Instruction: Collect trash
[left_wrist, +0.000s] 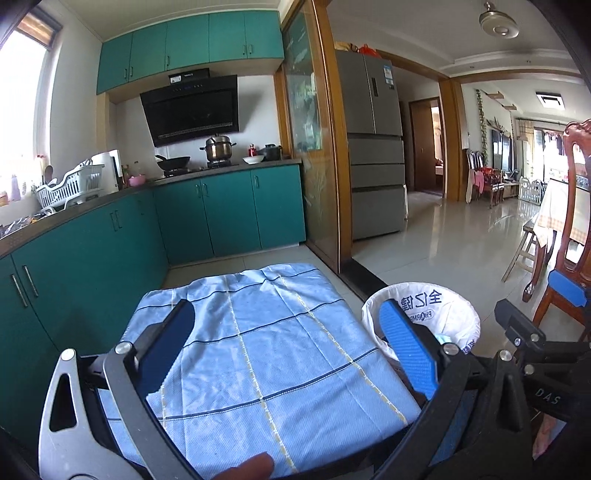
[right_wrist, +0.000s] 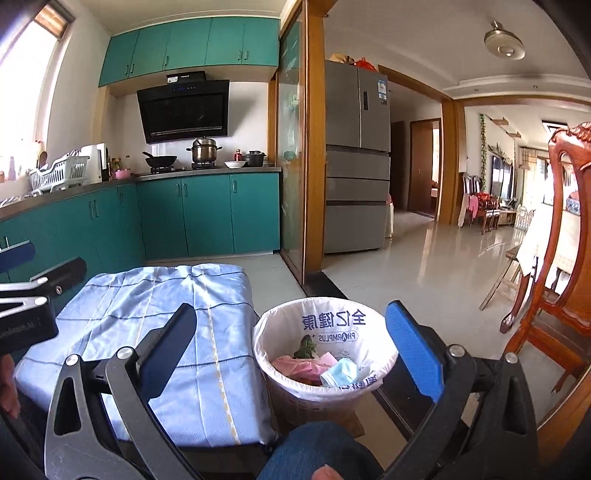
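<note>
A round bin lined with a white printed bag (right_wrist: 334, 321) stands on the floor beside a low table under a blue checked cloth (right_wrist: 155, 295). In the bin lie a blue face mask (right_wrist: 341, 371), pink wrapping (right_wrist: 295, 363) and a green scrap (right_wrist: 306, 347). My right gripper (right_wrist: 291, 310) hovers above and short of the bin, open, with nothing between its fingers. My left gripper (left_wrist: 288, 308) is open and empty over the blue checked cloth (left_wrist: 266, 325). The bin (left_wrist: 443, 306) shows behind the left gripper's right finger. No trash is visible on the cloth.
Teal cabinets (left_wrist: 92, 258) run along the left. A glass sliding door (right_wrist: 293, 147) and a grey fridge (right_wrist: 356, 166) stand behind. A wooden chair (right_wrist: 554, 280) is close on the right. A knee in jeans (right_wrist: 314, 450) sits at the bottom edge.
</note>
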